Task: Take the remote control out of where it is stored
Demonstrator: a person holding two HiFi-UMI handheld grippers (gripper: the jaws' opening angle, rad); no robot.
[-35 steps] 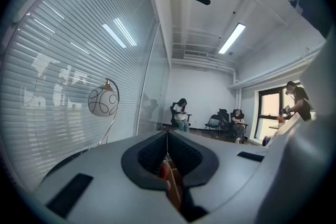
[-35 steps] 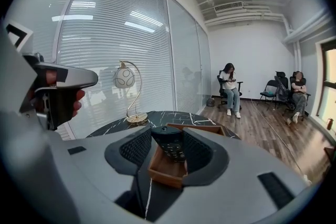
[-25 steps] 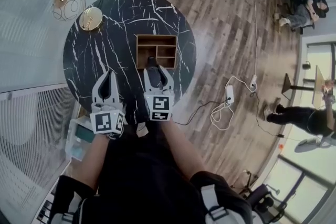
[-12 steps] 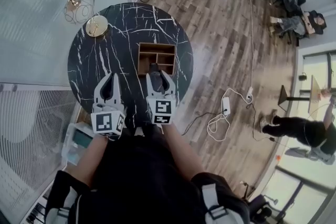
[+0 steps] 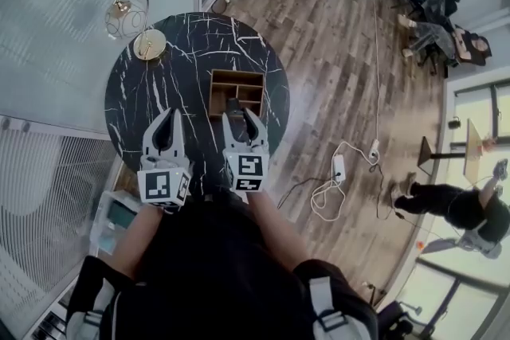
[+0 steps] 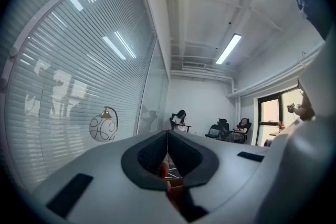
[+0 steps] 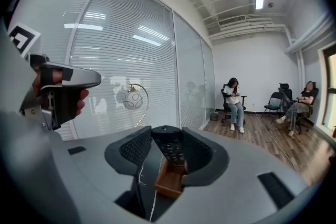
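My right gripper (image 5: 240,117) is shut on the black remote control (image 5: 239,128), which lies lengthwise between the pads with its buttons up (image 7: 170,147). It hangs above the near edge of the wooden organizer (image 5: 237,91), a compartmented box on the round black marble table (image 5: 159,84). In the right gripper view the organizer (image 7: 170,182) shows just below the remote. My left gripper (image 5: 166,114) floats to the left over the table, jaws closed together (image 6: 167,136) with nothing in them.
A gold-based globe lamp (image 5: 135,32) stands at the table's far left edge. A glass wall with blinds runs along the left. Cables and a power strip (image 5: 339,167) lie on the wooden floor to the right. Seated people are far across the room.
Both grippers have risen, the right one keeping the remote in its jaws. The table and organizer look smaller and farther below than before.
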